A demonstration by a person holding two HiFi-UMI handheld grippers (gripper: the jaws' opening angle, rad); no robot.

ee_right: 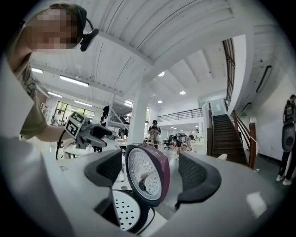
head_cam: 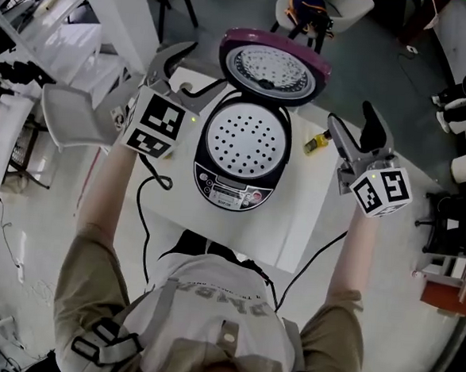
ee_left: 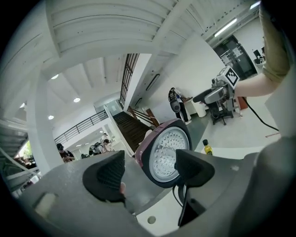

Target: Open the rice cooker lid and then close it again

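- Nearest the head camera, at six o'clock, was the person's beige shirt (head_cam: 209,299) crossed by dark harness straps.
- The left gripper (ee_left: 149,172) had its jaws spread and pinched nothing. It was held at ten o'clock of the rice cooker (head_cam: 237,181).
- The right gripper (ee_right: 150,171), at three o'clock of the cooker, was likewise spread and empty, apart from the lid (head_cam: 273,65).
- The cooker sat mid-table (head_cam: 310,226). The lid stood raised on its hinge at twelve o'clock, so opening looked done and only closing was left.
- The lid was round, with a glossy plum rim and a dimpled metallic liner.
- The body was white with a dark collar and held a white perforated tray (head_cam: 244,138).
- The jaw pads (ee_right: 107,170) were black and ribbed.
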